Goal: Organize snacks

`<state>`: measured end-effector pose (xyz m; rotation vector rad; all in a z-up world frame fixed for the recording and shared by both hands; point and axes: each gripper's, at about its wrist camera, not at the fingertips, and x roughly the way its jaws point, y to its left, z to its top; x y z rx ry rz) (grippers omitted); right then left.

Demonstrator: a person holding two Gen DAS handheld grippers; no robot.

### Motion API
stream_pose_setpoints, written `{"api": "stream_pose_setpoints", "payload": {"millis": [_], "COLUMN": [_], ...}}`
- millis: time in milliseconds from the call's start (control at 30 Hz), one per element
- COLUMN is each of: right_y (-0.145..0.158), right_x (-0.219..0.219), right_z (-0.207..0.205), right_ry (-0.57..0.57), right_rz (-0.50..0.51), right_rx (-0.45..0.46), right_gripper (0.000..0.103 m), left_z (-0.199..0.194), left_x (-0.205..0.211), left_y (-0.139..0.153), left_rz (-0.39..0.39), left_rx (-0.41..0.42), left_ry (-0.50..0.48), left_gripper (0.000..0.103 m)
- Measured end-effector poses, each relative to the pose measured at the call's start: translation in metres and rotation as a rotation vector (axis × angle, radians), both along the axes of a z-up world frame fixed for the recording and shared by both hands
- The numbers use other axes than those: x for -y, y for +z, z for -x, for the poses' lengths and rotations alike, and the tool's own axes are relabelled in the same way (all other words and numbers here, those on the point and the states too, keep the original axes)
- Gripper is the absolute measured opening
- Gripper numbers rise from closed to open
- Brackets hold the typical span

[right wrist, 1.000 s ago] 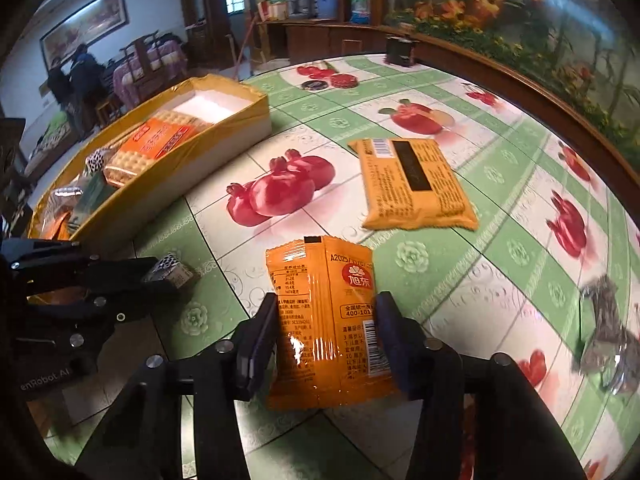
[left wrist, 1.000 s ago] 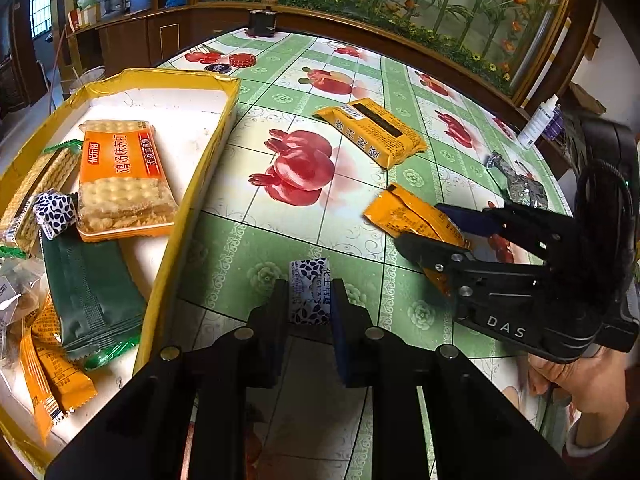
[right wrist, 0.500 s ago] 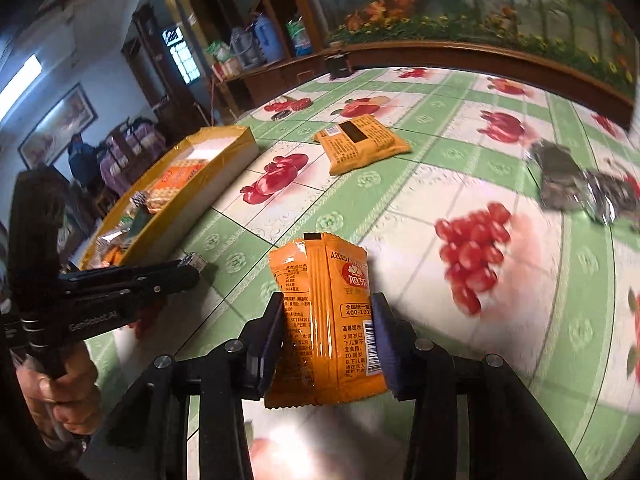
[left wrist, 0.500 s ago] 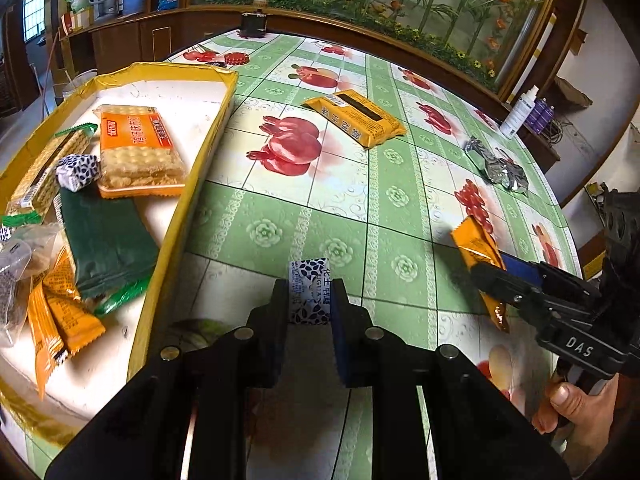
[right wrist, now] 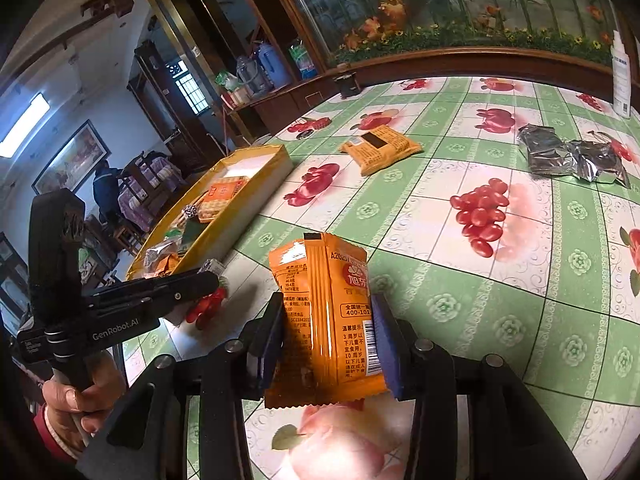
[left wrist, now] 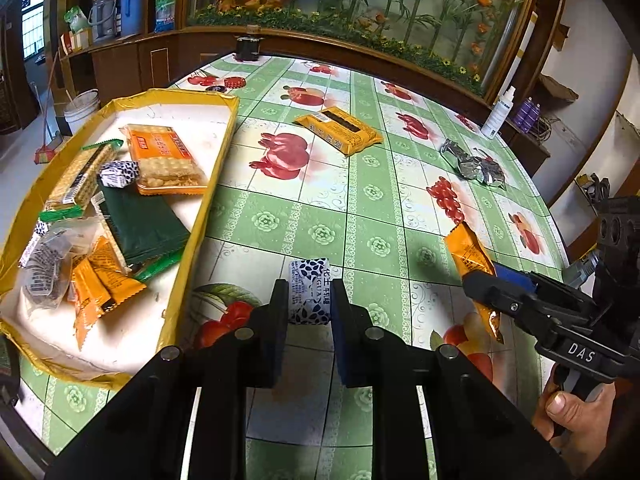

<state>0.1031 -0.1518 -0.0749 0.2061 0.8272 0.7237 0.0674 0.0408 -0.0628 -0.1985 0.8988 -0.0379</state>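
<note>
Orange packet (right wrist: 326, 312) clamped in right claw (right wrist: 326, 334).

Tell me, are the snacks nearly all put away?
Partly. Several packets already lie in the yellow tray. The left tool holds a small blue-and-white candy, the right tool an orange packet. An orange biscuit pack and silver wrappers remain on the table.

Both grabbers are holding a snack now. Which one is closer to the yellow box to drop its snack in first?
Probably the left. The left gripper, shut on the small blue-and-white candy, sits right beside the yellow box. The right gripper, holding the orange packet, is farther out over the table, beyond the left one.
</note>
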Motion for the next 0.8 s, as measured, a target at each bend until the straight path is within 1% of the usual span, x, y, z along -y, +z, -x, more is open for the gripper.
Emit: {"api": "stream_pose_setpoints", "payload": {"millis": [233,367,500,800], "right_y": [0.007,0.015,0.021,0.028], "right_x": [-0.009,-0.017,-0.029,-0.064], "right_z": [0.009,0.012,0.015,0.016], "right_ry": [0.014,0.031,0.053,0.115], "right_rz": [-0.021,-0.040,-0.043,-0.063], "right_rx": [0.011,0.023,0.037,0.038], "right_gripper": [0.043,0.043,0.043,0.043], "left_z": [0.008,0.014,0.019,0.028], "left_x": [-0.008,-0.015,-0.027,-0.063], "left_y": [0.006,0.012,0.015,0.013], "left_rz": [-0.002,-0.021,-0.033,-0.032], "left_rx": [0.017,0.036,0.048,0.041], "left_ry": [0.019,0.038,0.068,0.145], "left_gripper": [0.017,0.017,0.017,0.017]}}
